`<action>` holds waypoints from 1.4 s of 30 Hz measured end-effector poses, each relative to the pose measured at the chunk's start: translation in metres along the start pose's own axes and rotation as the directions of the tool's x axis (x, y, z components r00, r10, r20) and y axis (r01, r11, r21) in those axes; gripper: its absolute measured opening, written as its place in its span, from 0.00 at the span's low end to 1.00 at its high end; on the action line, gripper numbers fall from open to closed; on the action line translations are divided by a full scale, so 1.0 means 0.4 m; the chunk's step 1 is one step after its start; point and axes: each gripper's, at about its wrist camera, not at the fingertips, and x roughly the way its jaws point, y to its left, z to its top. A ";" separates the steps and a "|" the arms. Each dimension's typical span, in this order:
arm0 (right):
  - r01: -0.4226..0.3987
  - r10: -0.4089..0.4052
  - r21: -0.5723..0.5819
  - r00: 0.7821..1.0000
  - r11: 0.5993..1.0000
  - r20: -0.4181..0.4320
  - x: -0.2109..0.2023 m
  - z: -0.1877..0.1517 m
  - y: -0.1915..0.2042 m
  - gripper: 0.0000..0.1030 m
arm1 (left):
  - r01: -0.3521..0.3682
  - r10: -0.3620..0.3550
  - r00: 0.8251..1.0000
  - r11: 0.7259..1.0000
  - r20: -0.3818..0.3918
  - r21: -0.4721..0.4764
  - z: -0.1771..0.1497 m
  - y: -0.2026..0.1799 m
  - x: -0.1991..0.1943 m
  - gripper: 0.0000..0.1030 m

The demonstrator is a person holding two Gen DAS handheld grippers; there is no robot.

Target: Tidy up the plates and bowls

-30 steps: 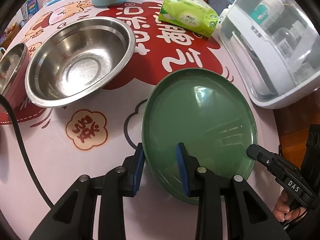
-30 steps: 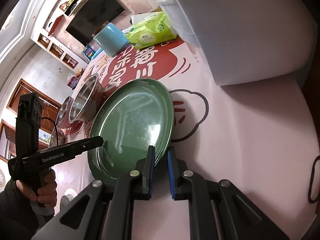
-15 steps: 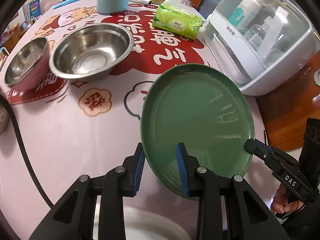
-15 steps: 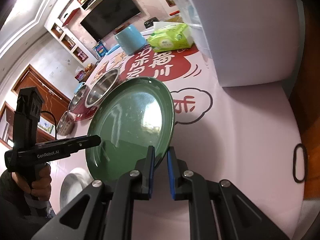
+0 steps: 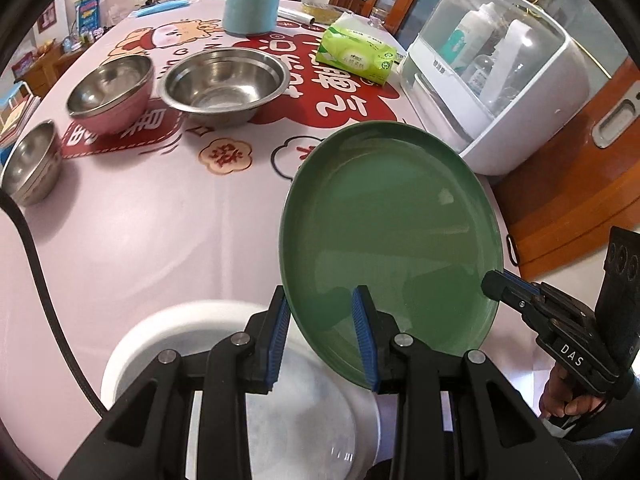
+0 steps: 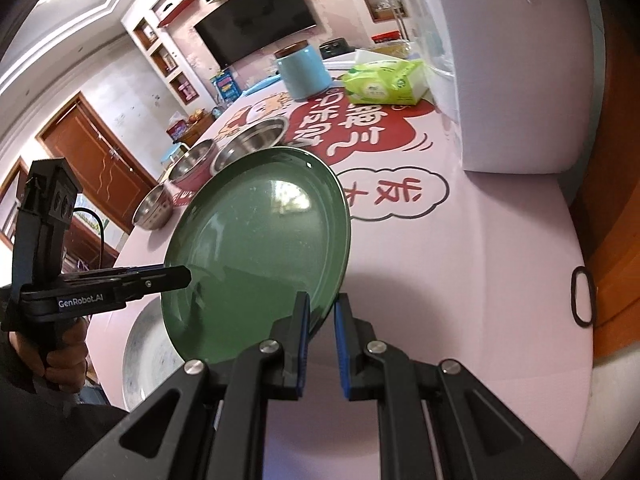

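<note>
Green plate (image 5: 392, 232) lifted off surface (image 5: 160, 240), now carried over white plate (image 5: 168, 344); rim clamped by left claw (image 5: 322, 336) and right claw (image 6: 322, 342); stacking judged imminent.

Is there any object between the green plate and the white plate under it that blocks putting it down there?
Nothing visible does. The green plate, lifted and tilted, is held at its rim by both tongs, left and right. The white plate below shows no object on its visible part; the tongs hide some of it.

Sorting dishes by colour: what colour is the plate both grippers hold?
Green plate; clearest in the left wrist view.
</note>
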 end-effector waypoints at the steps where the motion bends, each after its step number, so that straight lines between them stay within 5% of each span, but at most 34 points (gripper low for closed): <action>1: 0.000 0.000 -0.009 1.000 1.000 0.000 -0.004 -0.005 0.010 0.11 | 0.000 0.000 1.000 1.000 0.003 -0.004 -0.011 0.003 -0.010 0.29; 22: -0.030 0.015 -0.172 0.996 0.985 -0.086 0.001 -0.095 0.186 0.12 | -0.035 0.037 0.999 0.993 0.013 -0.116 -0.205 0.119 -0.125 0.29; 42: -0.059 -0.020 -0.338 0.974 0.939 -0.227 0.076 -0.164 0.325 0.17 | -0.107 0.090 0.992 0.973 -0.089 -0.203 -0.318 0.242 -0.124 0.29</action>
